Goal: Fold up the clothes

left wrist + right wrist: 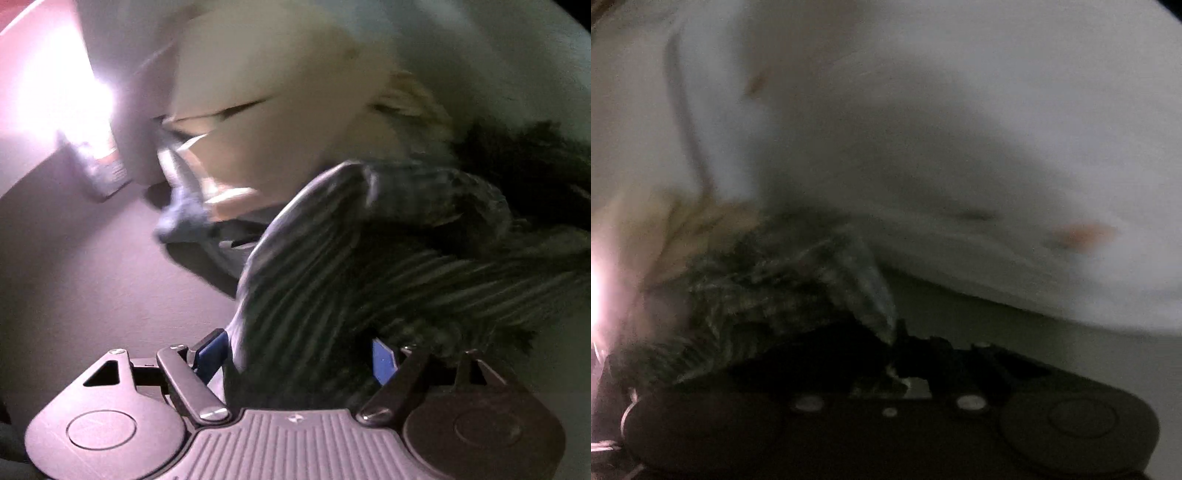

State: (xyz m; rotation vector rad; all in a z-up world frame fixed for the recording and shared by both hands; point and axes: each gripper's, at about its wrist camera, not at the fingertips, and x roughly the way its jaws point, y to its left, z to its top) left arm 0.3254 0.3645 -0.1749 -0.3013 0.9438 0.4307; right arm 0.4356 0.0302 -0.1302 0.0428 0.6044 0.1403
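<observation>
Both views motion-blurred, dim light.

Left gripper (301, 360): fingers spread wide, blue pads visible on each side. A dark striped garment (351, 266) sits bunched between them, right down at the base. Can't tell whether the pads actually press on it or the cloth just fills the gap.

The striped garment runs up and to the right from the left gripper, over a grey surface (85, 266). Behind it, a cream cloth (277, 92) and a smaller blue-grey cloth (181, 218) lie just beside each other; edges too smeared to say if they touch. Bright glare top left.

Right gripper (905, 363): fingers closed together, tips lost in shadow. The same dark striped fabric (768, 280) is crumpled directly ahead and comes right up to the fingers, a scrap of it showing at the tips, so it looks pinched there. A large white sheet-like cloth (960, 129) fills the top of that view, with a tan cloth (646, 229) at left.
</observation>
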